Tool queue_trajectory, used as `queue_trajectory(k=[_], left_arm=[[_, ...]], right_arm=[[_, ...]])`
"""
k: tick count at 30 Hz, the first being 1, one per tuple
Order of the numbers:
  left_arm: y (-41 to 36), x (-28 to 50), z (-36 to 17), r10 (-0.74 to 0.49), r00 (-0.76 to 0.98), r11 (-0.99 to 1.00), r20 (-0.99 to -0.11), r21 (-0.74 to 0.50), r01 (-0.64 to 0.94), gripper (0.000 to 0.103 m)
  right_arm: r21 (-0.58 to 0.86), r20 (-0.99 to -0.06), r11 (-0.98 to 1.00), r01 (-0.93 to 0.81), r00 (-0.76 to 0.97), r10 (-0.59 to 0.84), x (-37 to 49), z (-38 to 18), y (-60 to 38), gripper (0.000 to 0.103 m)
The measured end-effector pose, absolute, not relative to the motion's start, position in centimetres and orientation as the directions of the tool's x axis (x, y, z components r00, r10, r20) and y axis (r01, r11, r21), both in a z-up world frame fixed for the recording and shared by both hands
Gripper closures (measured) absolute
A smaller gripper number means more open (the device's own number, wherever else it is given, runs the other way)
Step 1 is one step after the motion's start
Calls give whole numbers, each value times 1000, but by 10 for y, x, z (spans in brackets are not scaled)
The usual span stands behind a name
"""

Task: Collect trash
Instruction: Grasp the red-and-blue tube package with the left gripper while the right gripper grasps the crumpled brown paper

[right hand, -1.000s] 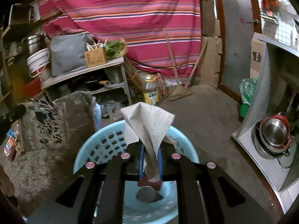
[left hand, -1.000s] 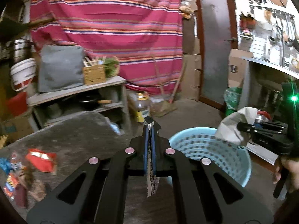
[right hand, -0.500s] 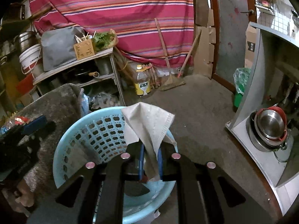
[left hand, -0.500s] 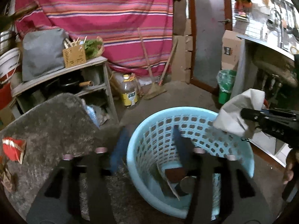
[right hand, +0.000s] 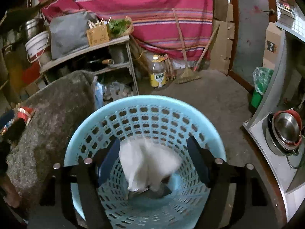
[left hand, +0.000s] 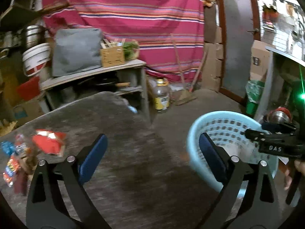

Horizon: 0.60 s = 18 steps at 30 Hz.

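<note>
Striped red cloth hangs across the back of a cluttered storeroom, with a wooden shelf at 11 o'clock and a yellow-labelled bottle on the floor near 12 o'clock. Left gripper: fingers spread wide with nothing between them, above a grey carpeted surface. Red wrapper and other bright packets lie on that surface at 9 o'clock. Light blue basket stands at 3 o'clock, with the right gripper over its rim. Right gripper, own view: fingers wide apart over the basket mouth. White paper sits blurred between the fingers, touching neither, inside the basket. Steel bowls rest at 3 o'clock.
</note>
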<state>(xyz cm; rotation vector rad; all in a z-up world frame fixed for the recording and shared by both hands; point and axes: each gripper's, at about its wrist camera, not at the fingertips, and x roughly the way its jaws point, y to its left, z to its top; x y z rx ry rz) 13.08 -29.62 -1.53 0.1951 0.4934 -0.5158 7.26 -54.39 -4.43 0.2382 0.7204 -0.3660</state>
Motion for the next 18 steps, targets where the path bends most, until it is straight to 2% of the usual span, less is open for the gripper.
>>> queue_trajectory(k=[2,4,6,9,18], left_arm=[[-274,134,-13,-395,771,872,-499,59,485,8],[-248,137,-11,-354,792,893,-497,73,445,6],[-227,140,-8,-324,808,909,-491,76,410,6],[-182,146,-3,-285,824,933,-490,54,355,6],[-74,171,-7,-111,860,978,-498,99,183,6]], right_arm=[[60,-673,909,412,690,-267,74,-39,-535,26],[50,-642,912,406,713,-282,74,-28,-522,14],[55,-616,920,389,738,-276,75,-19,-511,11],[66,-577,936,347,778,-248,81,-6,-479,10],[72,-560,974,216,817,-140,123,2,-383,10]])
